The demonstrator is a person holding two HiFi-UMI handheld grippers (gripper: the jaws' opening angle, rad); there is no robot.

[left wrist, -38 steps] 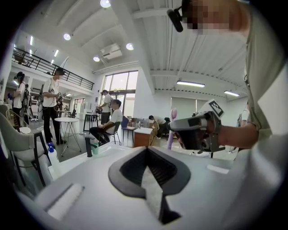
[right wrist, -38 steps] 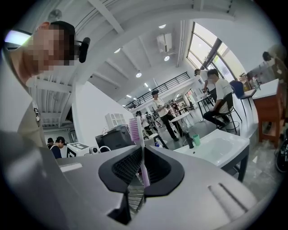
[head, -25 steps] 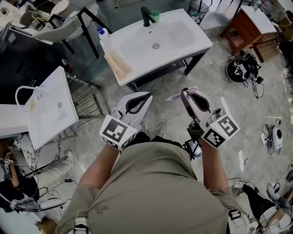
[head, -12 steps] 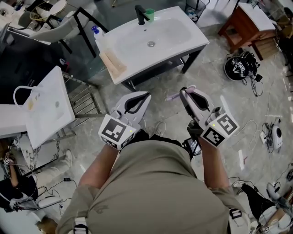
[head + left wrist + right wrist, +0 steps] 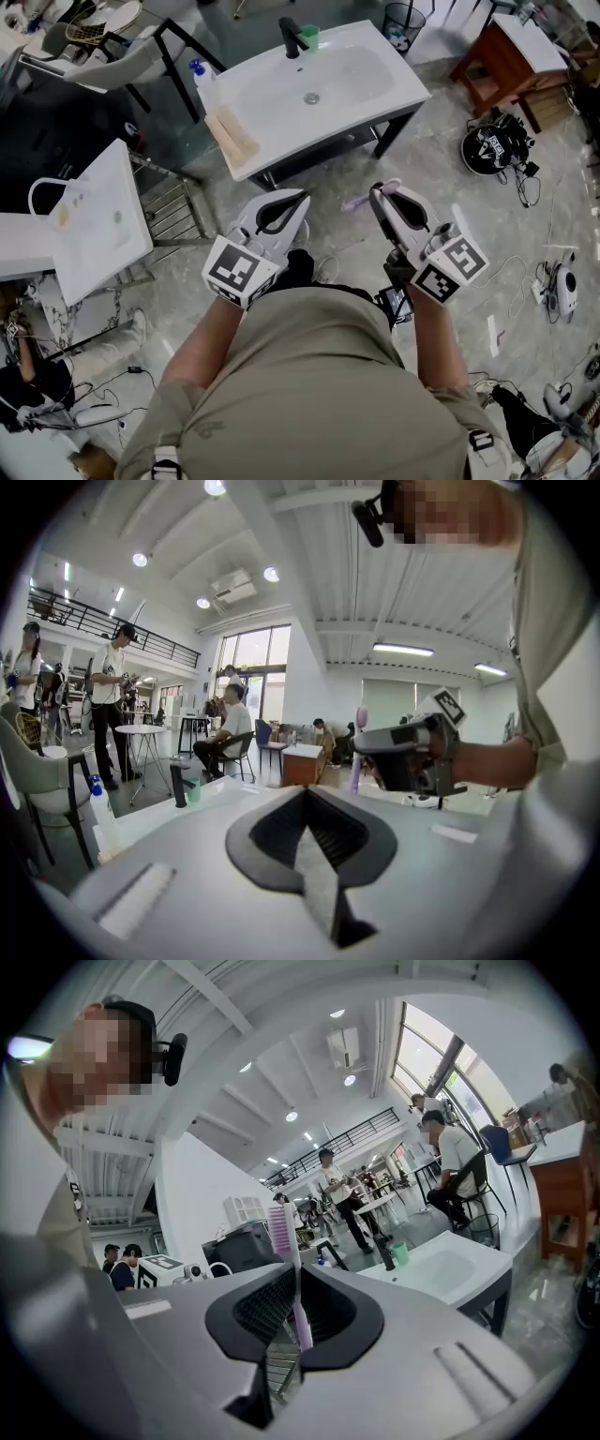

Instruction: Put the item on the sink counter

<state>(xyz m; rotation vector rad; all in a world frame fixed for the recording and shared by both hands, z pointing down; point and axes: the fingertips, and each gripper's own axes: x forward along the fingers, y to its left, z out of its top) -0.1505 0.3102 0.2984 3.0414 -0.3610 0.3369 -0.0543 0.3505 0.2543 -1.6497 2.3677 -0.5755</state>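
Pink toothbrush [image 5: 296,1294] clamped in right tongs [image 5: 378,190]; left tongs [image 5: 302,198] closed, empty

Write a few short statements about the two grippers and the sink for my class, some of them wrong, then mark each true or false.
1. The right gripper is shut on a toothbrush. True.
2. The left gripper carries a cup. False: its jaws are together with nothing between them.
3. The toothbrush lies on the sink counter. False: it is held in the right gripper, apart from the counter.
4. A green cup stands beside the black tap. True.
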